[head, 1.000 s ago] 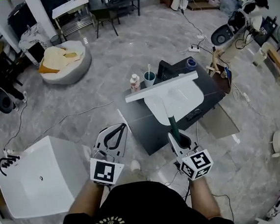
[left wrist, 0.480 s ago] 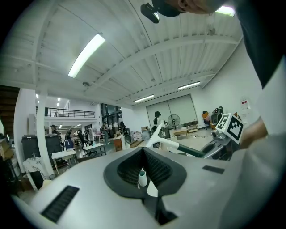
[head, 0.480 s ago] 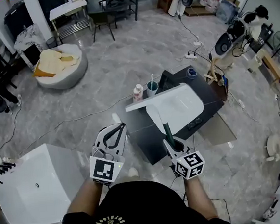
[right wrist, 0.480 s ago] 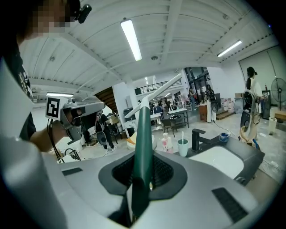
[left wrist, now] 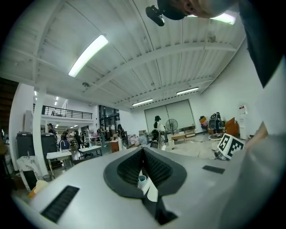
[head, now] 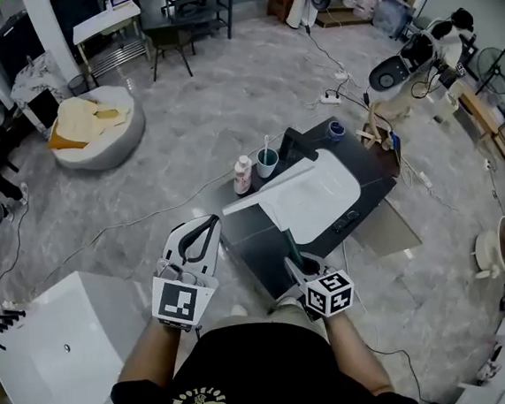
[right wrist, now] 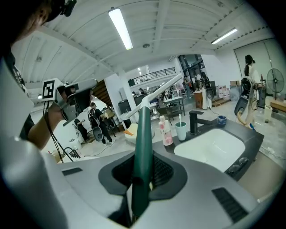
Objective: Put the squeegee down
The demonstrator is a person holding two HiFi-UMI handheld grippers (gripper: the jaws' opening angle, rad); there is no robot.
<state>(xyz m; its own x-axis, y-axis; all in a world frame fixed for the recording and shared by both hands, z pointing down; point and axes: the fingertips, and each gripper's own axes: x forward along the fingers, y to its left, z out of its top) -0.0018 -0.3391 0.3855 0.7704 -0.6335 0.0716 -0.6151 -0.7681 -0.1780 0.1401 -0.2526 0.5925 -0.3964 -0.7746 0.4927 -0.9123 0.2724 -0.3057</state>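
right gripper view: the right gripper [right wrist: 142, 163] is clenched on the dark green handle of the squeegee [right wrist: 144, 129], held over the white sink [right wrist: 214, 147] in the dark counter [right wrist: 250, 138]. the left gripper [head: 208, 224] is closed on nothing.

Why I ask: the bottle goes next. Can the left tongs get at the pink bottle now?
Probably yes. The left tongs hold nothing, and the bottle stands at the counter's left edge, open from that side; only the squeegee's blade end lies close by.
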